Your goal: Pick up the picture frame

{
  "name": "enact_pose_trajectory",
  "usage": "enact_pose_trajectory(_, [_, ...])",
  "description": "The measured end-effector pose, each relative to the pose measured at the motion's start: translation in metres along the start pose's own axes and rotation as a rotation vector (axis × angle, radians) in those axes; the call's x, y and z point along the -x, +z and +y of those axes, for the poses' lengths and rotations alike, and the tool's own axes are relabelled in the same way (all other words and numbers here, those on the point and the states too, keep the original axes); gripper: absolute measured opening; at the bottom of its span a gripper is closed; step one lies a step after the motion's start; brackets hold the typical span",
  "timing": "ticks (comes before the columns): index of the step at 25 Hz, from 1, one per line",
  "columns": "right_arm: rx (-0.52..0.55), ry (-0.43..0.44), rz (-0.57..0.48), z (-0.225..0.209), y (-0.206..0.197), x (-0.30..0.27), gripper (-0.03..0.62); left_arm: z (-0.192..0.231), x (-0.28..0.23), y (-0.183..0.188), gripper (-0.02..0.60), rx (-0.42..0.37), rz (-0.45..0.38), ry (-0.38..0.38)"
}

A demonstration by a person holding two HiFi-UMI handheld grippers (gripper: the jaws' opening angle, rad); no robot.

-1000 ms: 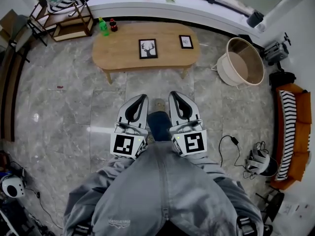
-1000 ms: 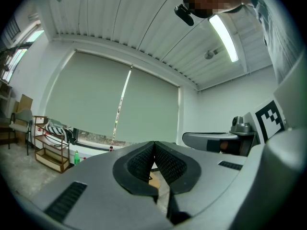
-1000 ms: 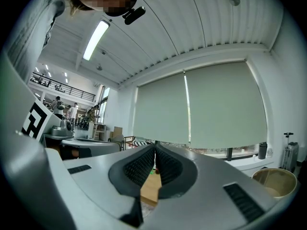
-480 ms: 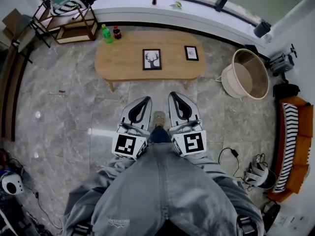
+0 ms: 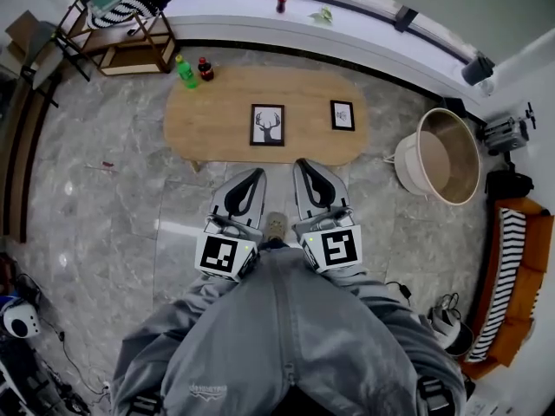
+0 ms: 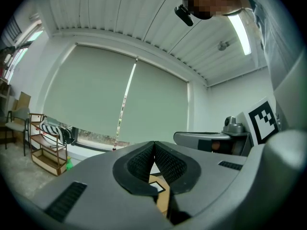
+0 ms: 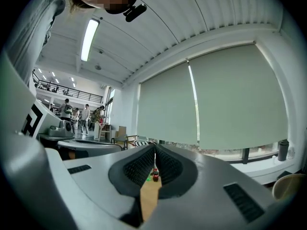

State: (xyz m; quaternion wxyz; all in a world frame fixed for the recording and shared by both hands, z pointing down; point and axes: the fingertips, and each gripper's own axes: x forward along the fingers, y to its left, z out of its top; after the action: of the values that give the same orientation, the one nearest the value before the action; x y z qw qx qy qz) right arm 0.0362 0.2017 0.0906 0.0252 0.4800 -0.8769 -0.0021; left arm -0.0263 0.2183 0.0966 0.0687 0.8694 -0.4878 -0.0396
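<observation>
- The picture frame (image 5: pixel 267 125) lies flat on the wooden desk (image 5: pixel 208 120), in the upper middle of the head view. It has a black edge and a deer picture inside.
- A small frame (image 5: pixel 342 115) lies on the same desk, to the right of the deer one and apart from it.
- A green bottle (image 5: pixel 186 72) and a dark bottle (image 5: pixel 205 68) stand side by side at the upper left end of the desk.
- The left gripper (image 5: pixel 252 173) and the right gripper (image 5: pixel 304 164) sit next to each other in the middle of the picture. Their tips are near the lower edge of the desk.
- The left fingers (image 6: pixel 139 164) are pressed together and hold nothing.
- The right fingers (image 7: pixel 139 166) are closed too, with nothing between them.
- Neither gripper touches the picture frame.
- The person's legs (image 5: pixel 286 336) in blue jeans fill the bottom of the picture.
- A big round tub (image 5: pixel 447 156) stands on the gray floor (image 5: pixel 113 198) at the right.
- A shelf (image 5: pixel 117 29) stands in the upper left corner.
</observation>
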Motion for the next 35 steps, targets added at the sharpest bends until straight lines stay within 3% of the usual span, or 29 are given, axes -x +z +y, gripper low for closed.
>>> enact_pose_trajectory(4, [-0.009, 0.025, -0.009, -0.034, -0.001, -0.025, 0.033, 0.006, -0.04, 0.002, 0.017, 0.0, -0.008, 0.027])
enact_pose_trajectory(11, [-0.014, 0.057, -0.02, -0.057, -0.001, -0.05, 0.034, 0.018, -0.071, 0.005, 0.017, 0.001, -0.005, 0.062])
enact_pose_trajectory(21, [-0.026, 0.039, -0.007, -0.087, -0.012, -0.08, 0.034, 0.041, -0.106, 0.0, 0.017, 0.006, 0.003, 0.074])
enact_pose_trajectory(35, [-0.056, -0.032, 0.032, -0.143, -0.024, -0.23, 0.033, 0.154, -0.222, -0.005, 0.017, 0.032, 0.074, 0.016])
